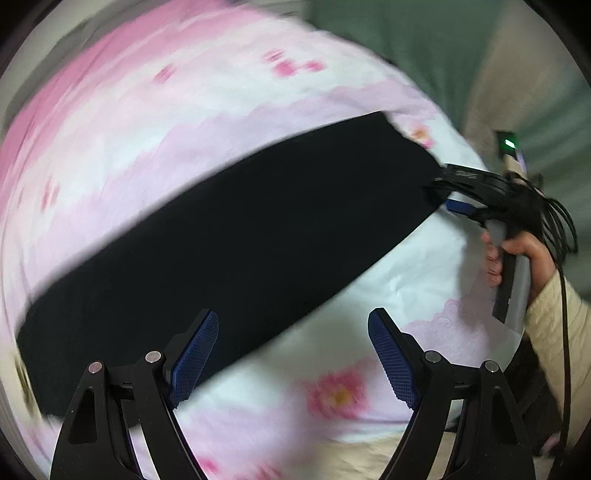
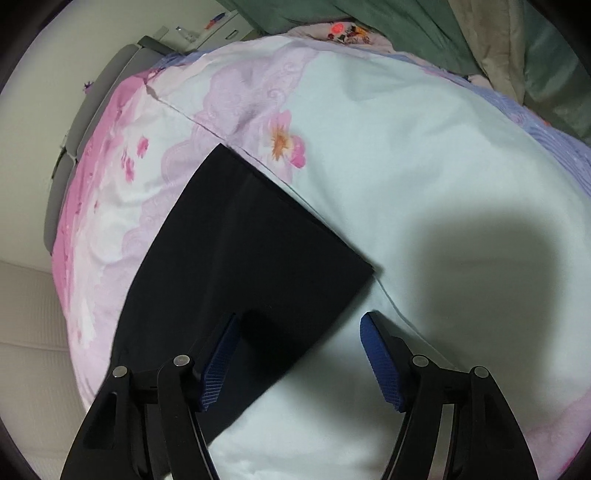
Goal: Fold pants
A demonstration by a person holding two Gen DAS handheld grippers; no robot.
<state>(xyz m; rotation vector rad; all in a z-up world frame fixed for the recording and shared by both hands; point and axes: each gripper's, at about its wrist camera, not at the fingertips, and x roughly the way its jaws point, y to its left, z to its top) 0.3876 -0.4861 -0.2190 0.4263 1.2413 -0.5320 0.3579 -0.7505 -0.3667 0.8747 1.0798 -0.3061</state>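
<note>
The black pants (image 1: 236, 236) lie flat as one long band on the floral bedspread (image 1: 155, 122). In the right wrist view their straight end (image 2: 255, 251) points away from me. My left gripper (image 1: 293, 325) is open and empty, its jaws wide apart, hovering above the near edge of the pants. My right gripper (image 2: 299, 328) is open and empty above the pants' corner; it also shows in the left wrist view (image 1: 448, 194) at the far end of the pants, held by a hand (image 1: 517, 254).
The bedspread (image 2: 424, 147) is pink, white and pale blue with flowers. Green and beige bedding (image 2: 424, 26) is bunched at the far side. A grey headboard or bed frame (image 2: 92, 110) and the floor (image 2: 29, 350) lie to the left.
</note>
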